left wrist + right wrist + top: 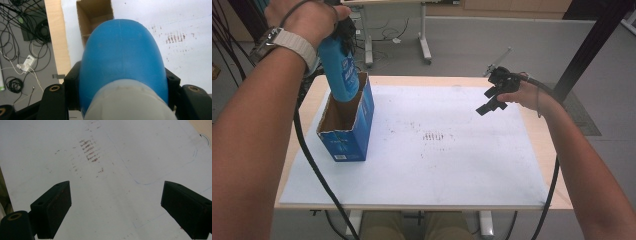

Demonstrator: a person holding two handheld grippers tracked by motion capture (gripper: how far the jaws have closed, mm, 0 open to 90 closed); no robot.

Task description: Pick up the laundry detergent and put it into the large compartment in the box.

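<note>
My left gripper [122, 82] has its two jaws clamped on one blue bottle [122, 57], one jaw pressing each flank of it just above the pale cap end nearest me. In the high view my left hand [307, 20] holds that single bottle [339, 72] tilted, its far end dipping into the open top of one blue cardboard box [347, 132]. Past the bottle's rounded shoulder I see down into the box [93, 15], brown inside, one box and no second. It stands on the left part of the one white sheet [437, 160] covering the table [552, 150].

My right gripper [116, 210] holds nothing: two black jaws stand wide apart, bare white sheet [112, 195] between them. It hovers over the sheet's right side [493, 97], well apart from box and bottle. Farther out lies one patch of small reddish-brown marks [88, 150], near the sheet's middle. Beyond the table's left edge, several black cables [22, 50] lie on the grey floor.
</note>
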